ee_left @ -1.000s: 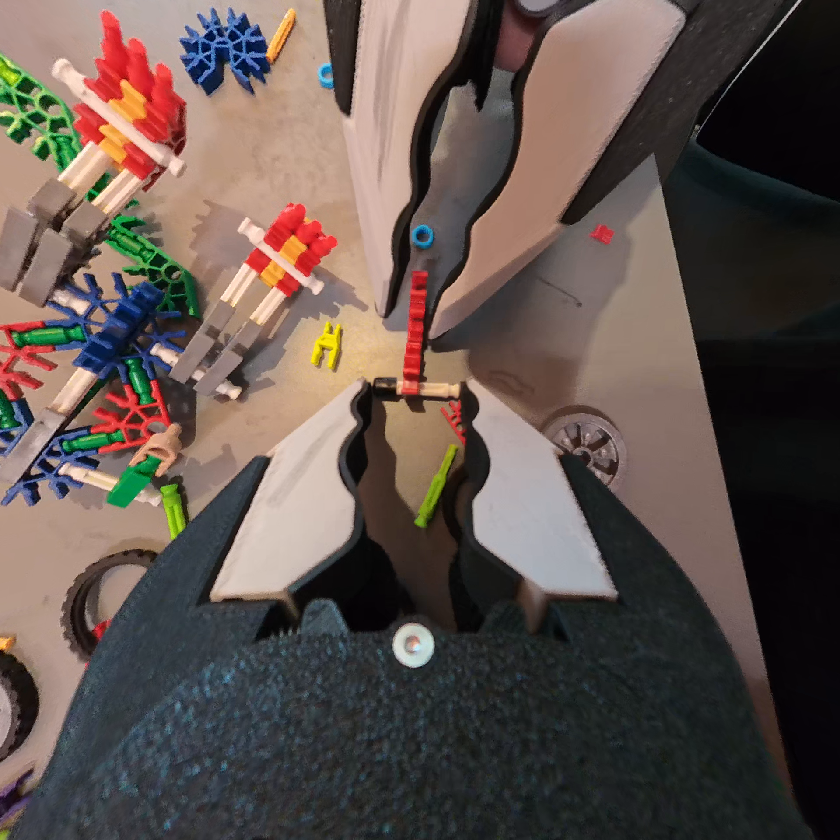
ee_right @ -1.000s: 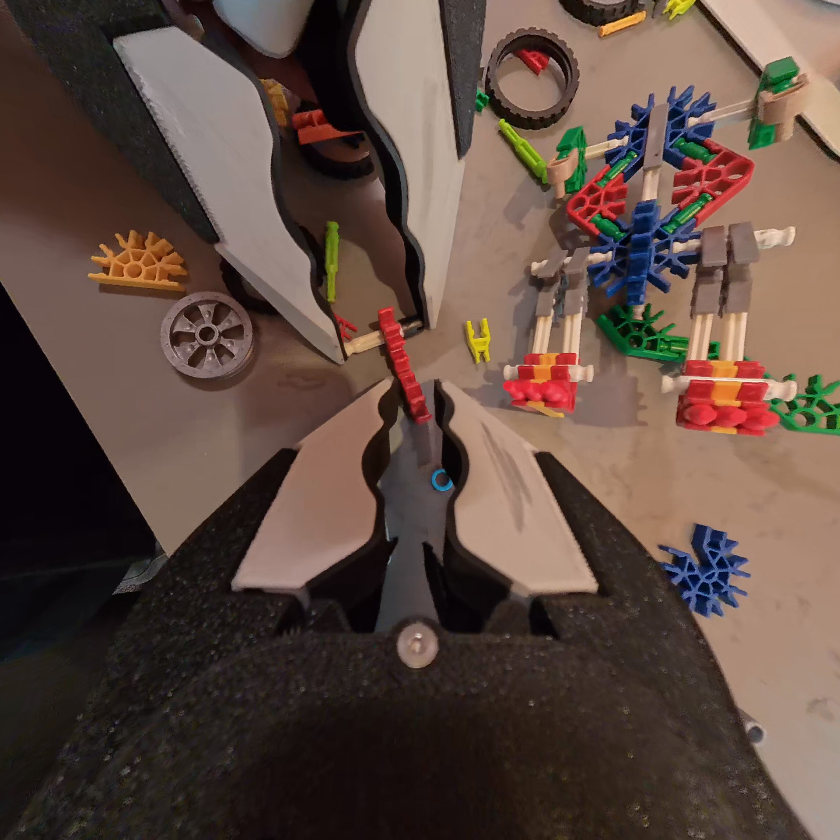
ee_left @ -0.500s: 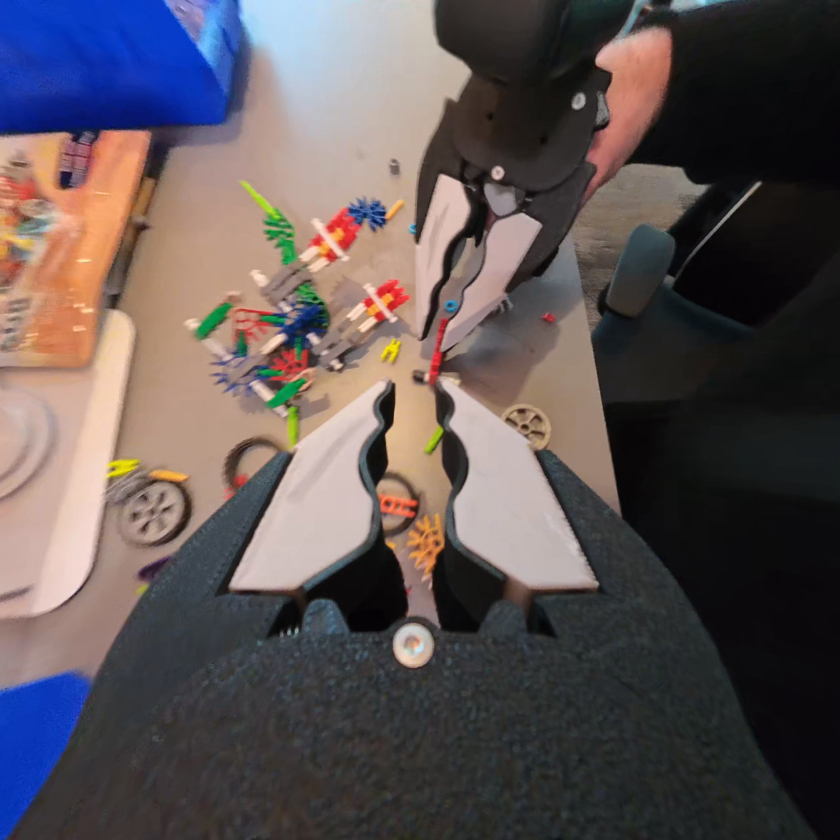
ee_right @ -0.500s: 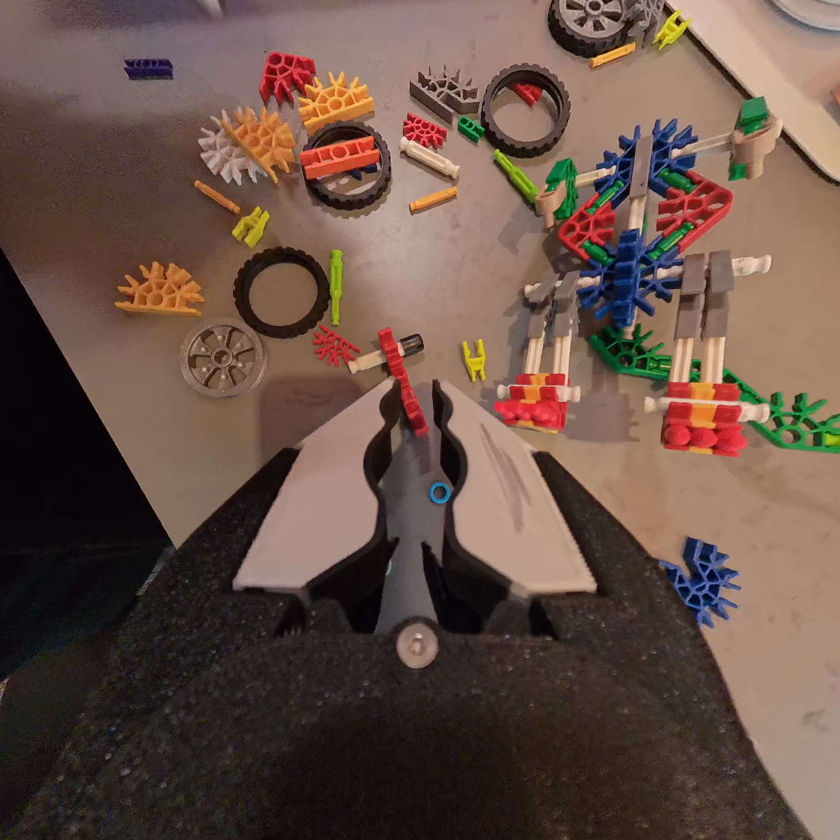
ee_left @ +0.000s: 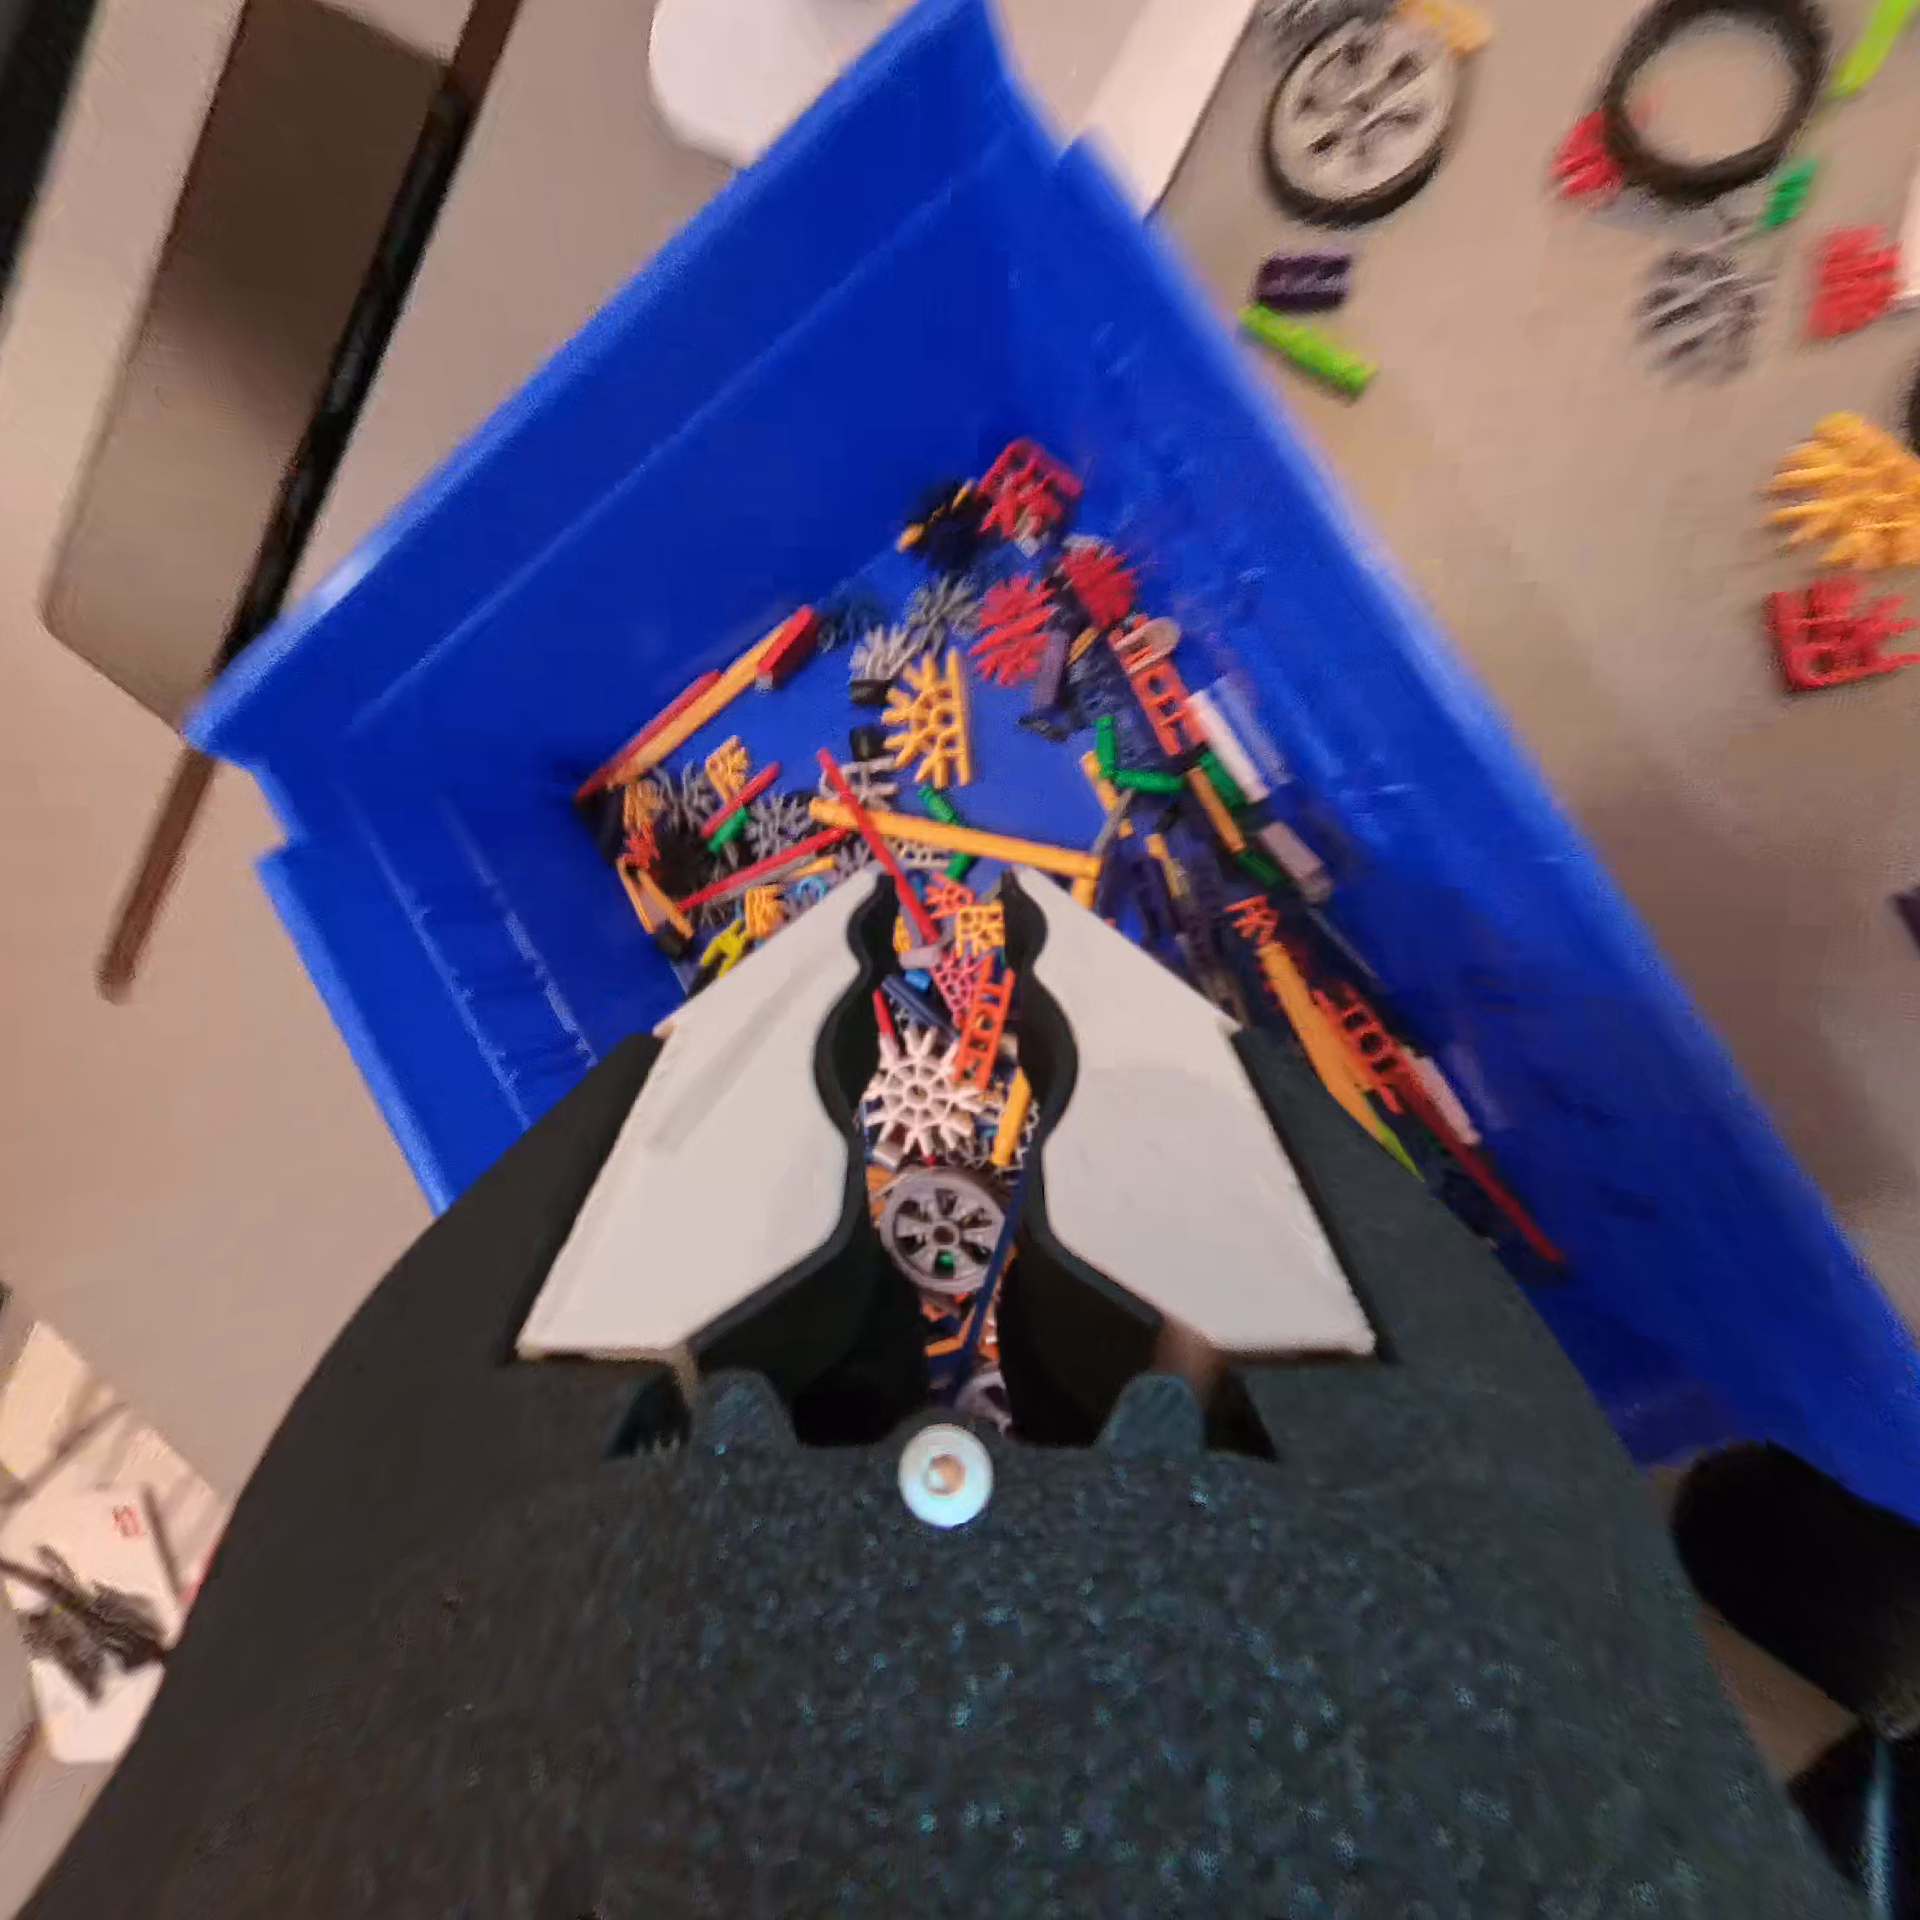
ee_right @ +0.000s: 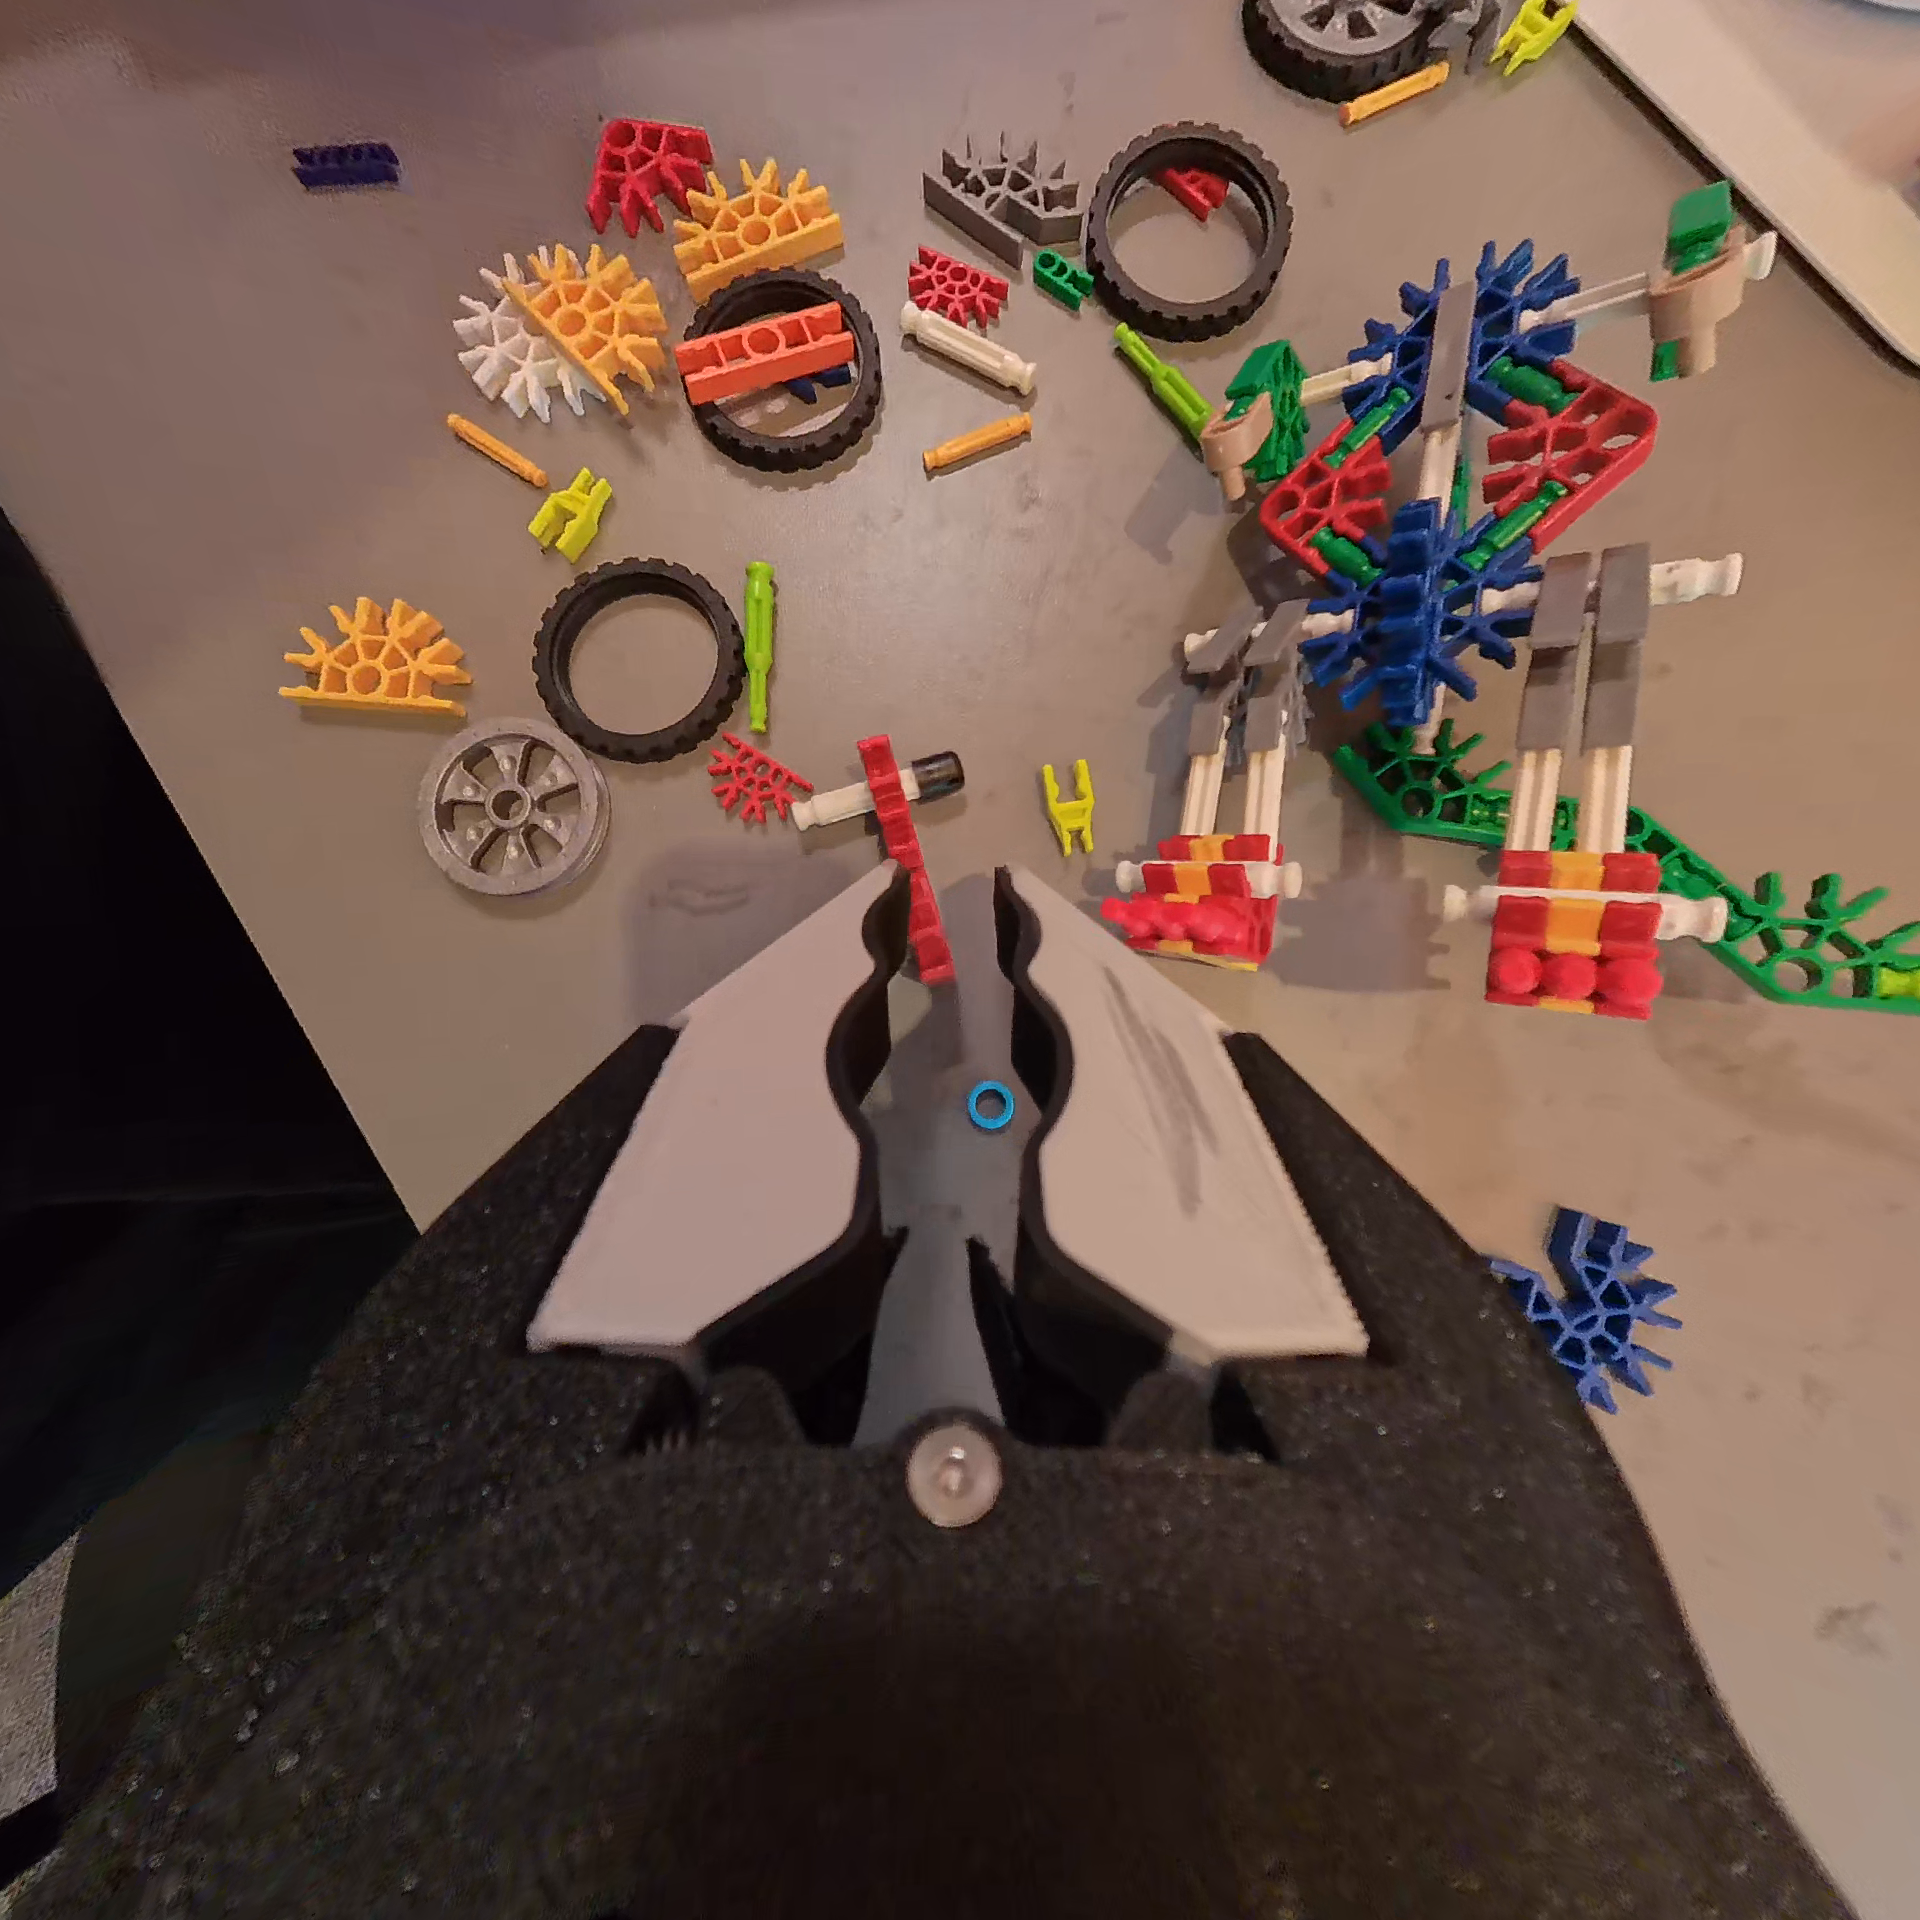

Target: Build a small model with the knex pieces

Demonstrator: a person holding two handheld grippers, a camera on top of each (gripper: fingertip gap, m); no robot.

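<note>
My right gripper (ee_right: 948, 876) is shut on a red connector (ee_right: 909, 862) that stands edge-on between its tips. A white rod (ee_right: 836, 805) with a black end runs through the connector. A small blue ring (ee_right: 988, 1104) lies on the grey table under the fingers. In the blurred left wrist view, my left gripper (ee_left: 948, 894) is open and empty. It hangs above a blue bin (ee_left: 727, 468) filled with several mixed rods, connectors and a grey wheel hub (ee_left: 940, 1231). The right gripper does not show in the left wrist view.
A built model (ee_right: 1423, 613) of blue, red, green and grey pieces lies at right. Black tyres (ee_right: 634, 660), a grey wheel hub (ee_right: 514, 805), orange connectors (ee_right: 374, 660) and small rods lie ahead. The table edge runs down the left. Loose pieces (ee_left: 1849, 499) lie right of the bin. The grippers' ends are close to 35 cm from one another. My left tips are roughly 12 cm from the grey wheel hub (ee_left: 940, 1231).
My left gripper let go of the white rod, pulled back from the right gripper and swung over the blue bin. My right gripper kept hold of the red connector and hardly moved.
</note>
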